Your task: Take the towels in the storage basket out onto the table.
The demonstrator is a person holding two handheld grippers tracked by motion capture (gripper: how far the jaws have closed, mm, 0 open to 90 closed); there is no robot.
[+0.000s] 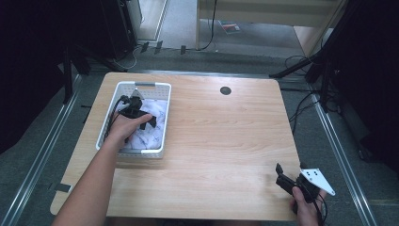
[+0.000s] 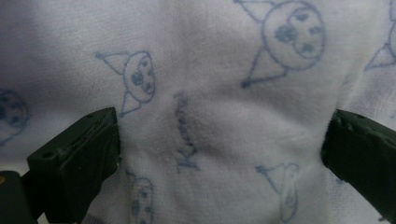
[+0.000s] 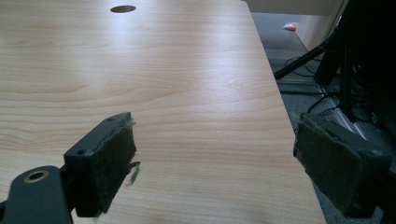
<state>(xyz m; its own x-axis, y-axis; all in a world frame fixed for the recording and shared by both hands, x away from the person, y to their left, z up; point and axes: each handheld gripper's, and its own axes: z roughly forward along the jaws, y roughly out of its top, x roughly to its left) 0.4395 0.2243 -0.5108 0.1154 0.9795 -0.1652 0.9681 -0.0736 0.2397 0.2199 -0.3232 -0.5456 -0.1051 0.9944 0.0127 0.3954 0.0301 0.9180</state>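
2 grippers are in use. We see the left gripper [image 1: 141, 107] lowered into the white basket [image 1: 160, 87] at the surface's [image 1: 221, 136] far-left corner. Its jaws are spread wide, 1 on each side of a raised fold of the white cloth [image 2: 215, 116] printed with blue cartoon faces; whether the pads press the fabric we cannot tell. The right gripper [image 1: 282, 173] sits at the near-right corner, jaws parted, with bare wood between them.
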